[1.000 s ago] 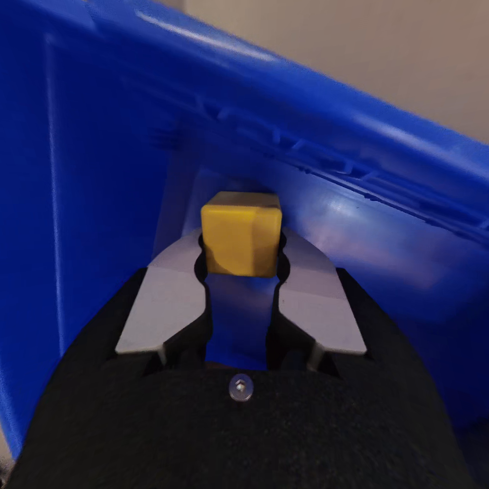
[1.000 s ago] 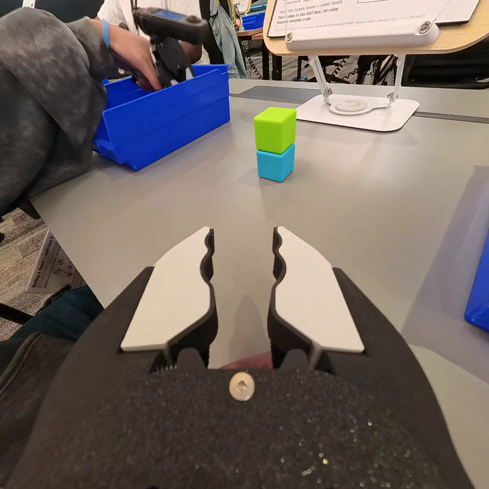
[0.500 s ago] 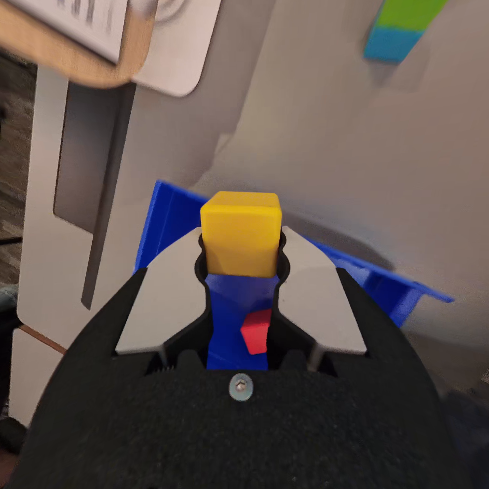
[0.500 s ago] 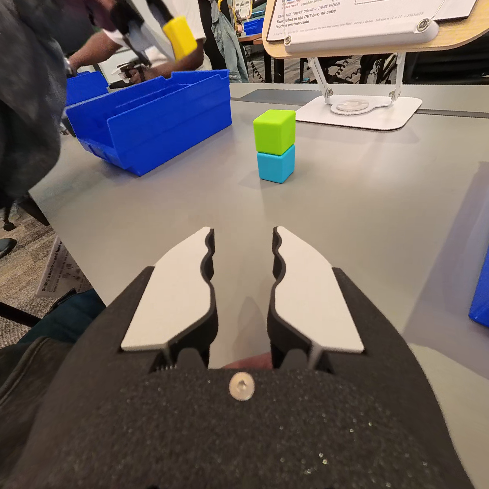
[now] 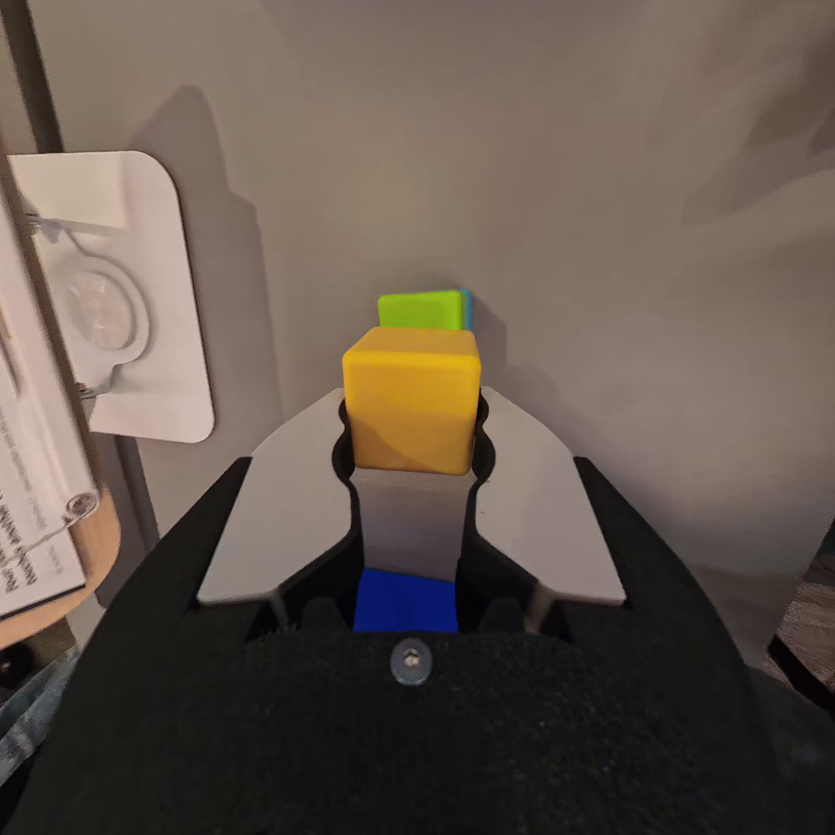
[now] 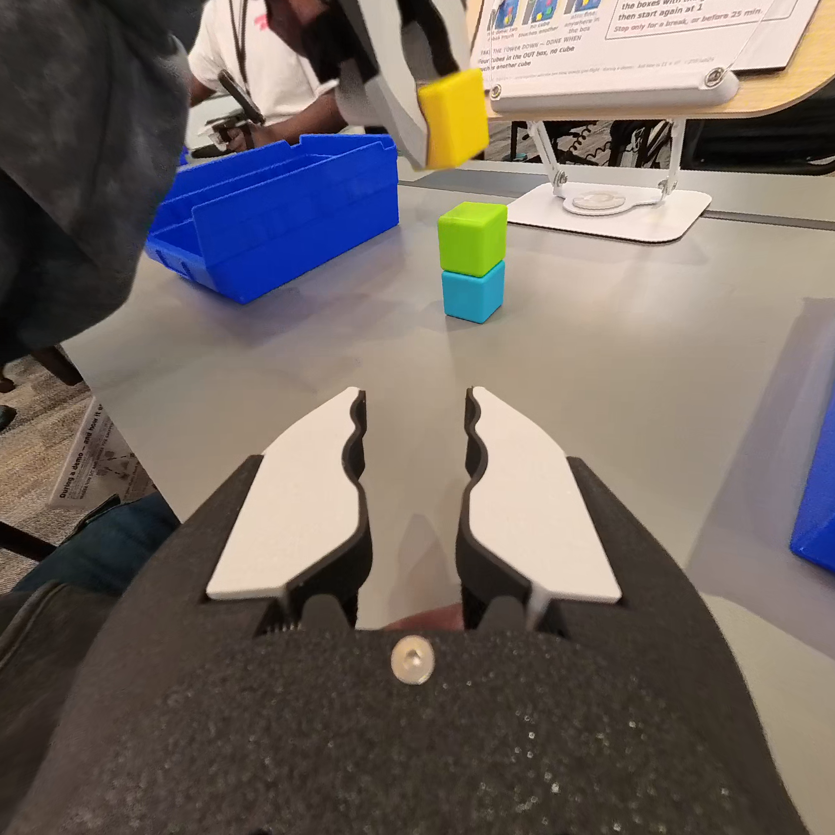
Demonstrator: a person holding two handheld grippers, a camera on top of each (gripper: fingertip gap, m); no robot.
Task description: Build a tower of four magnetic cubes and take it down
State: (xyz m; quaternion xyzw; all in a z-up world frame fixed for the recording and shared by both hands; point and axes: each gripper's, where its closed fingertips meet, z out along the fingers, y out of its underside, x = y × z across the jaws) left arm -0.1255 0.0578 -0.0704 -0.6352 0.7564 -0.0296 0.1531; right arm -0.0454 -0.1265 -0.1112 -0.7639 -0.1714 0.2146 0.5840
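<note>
Left tongs (image 5: 410,424) grip yellow cube (image 5: 411,406) — seemingly above green cube (image 5: 420,309).

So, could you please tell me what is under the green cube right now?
A light blue cube sits directly under the green cube, resting on the grey table. Their touching faces are hidden.

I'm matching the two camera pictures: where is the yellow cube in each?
Left wrist view: yellow cube at centre, clamped in the left hand-held gripper.
Right wrist view: upper centre, held in the air above the stack.
Shared landmark: green cube atop the light blue cube.
</note>
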